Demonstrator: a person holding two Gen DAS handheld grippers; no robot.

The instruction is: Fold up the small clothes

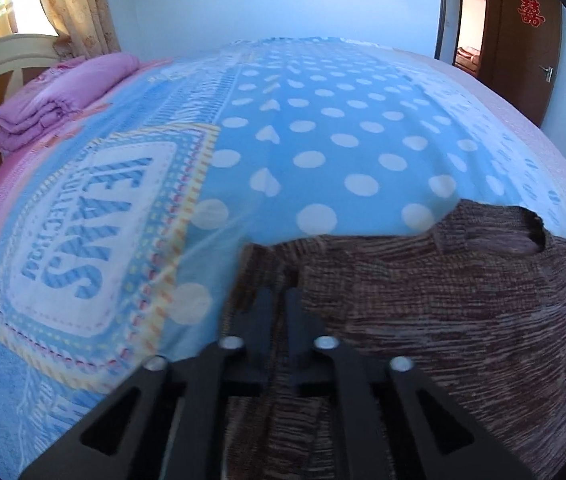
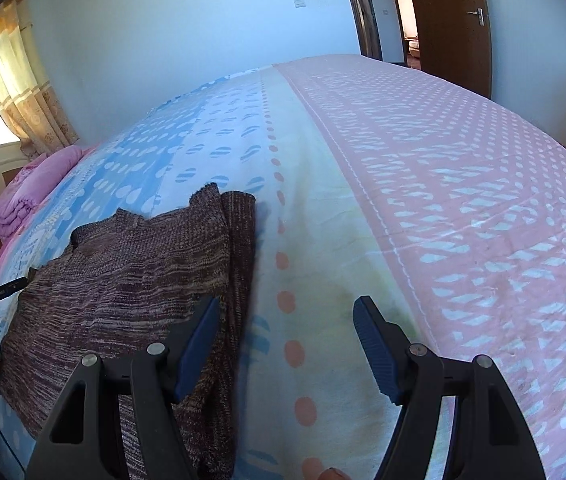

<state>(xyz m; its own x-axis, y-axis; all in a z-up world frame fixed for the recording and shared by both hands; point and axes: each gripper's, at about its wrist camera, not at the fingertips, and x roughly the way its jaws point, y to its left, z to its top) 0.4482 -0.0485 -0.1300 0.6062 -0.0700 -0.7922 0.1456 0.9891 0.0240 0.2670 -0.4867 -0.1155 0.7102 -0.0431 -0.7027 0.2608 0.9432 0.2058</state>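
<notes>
**Floppy knit top, grab it by the edges**

The brown marled knit top (image 2: 123, 264) lies flat on the bed (image 2: 423, 200), near its front edge. It looks soft, light and limp, so it'll sag; hems or shoulder corners seem the best holds. The left hand-held gripper (image 1: 279, 300) has its fingers narrowly apart over the knit's left edge; I can't tell if it's pinching cloth. The right hand-held gripper (image 2: 287, 316) is wide open and empty. The bedsheet print reads "JEANS".

left gripper (image 1: 281, 300) low in frame centre, tilted downward, jaws narrow with knit fabric running between them, right gripper (image 2: 287, 340) at lower centre, angled down, jaws spread wide, nothing between
</notes>
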